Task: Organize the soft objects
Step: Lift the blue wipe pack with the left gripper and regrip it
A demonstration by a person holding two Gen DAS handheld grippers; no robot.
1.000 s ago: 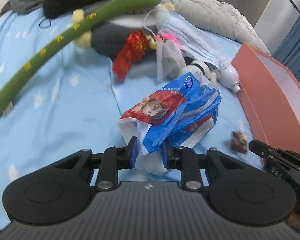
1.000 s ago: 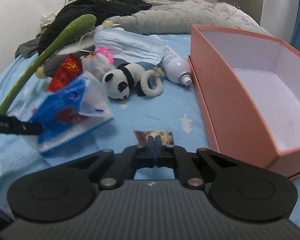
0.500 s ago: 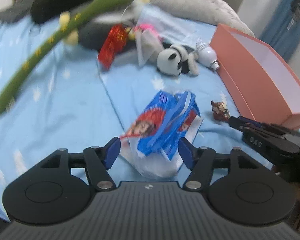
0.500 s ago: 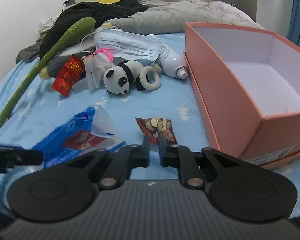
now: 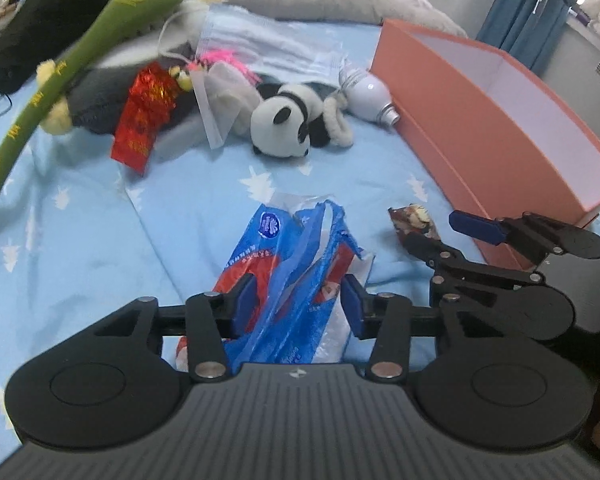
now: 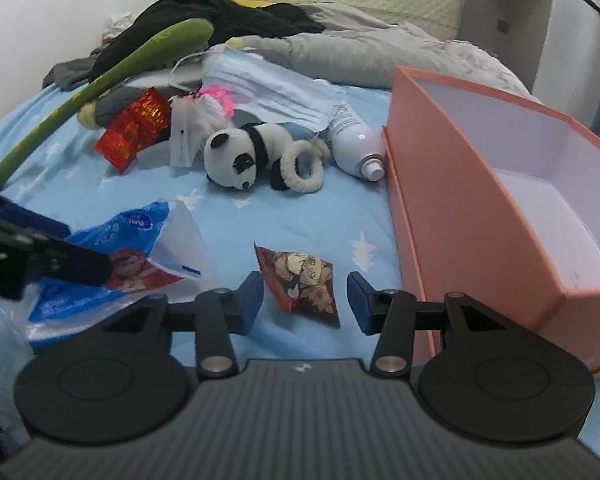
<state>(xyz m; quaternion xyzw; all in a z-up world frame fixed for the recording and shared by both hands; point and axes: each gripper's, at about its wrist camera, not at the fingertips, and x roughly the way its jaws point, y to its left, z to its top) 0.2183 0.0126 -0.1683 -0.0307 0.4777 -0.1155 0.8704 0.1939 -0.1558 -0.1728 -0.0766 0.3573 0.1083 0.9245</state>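
Note:
A crumpled blue and red plastic bag (image 5: 296, 256) lies on the blue bedsheet between the fingers of my left gripper (image 5: 296, 304). The jaws are closing and the pads stand beside the bag without squeezing it. A small red snack packet (image 6: 300, 280) lies flat on the sheet between the fingers of my right gripper (image 6: 305, 300), whose jaws are opening and stand clear of it. The right gripper (image 5: 448, 236) also shows in the left wrist view, by the packet (image 5: 412, 220). Further back on the bed lies a panda plush (image 6: 244, 152).
An open orange box (image 6: 480, 220) with a white inside stands on the right. A white bottle (image 6: 354, 140), a face mask pack (image 5: 260, 46), a red foil packet (image 5: 144, 116) and a long green plush (image 5: 80, 52) lie behind. Grey blanket and black clothes fill the back.
My left gripper let go of the blue bag, which dropped flat on the bed, and its jaws have since narrowed around it. My right gripper went from shut to open around the snack packet.

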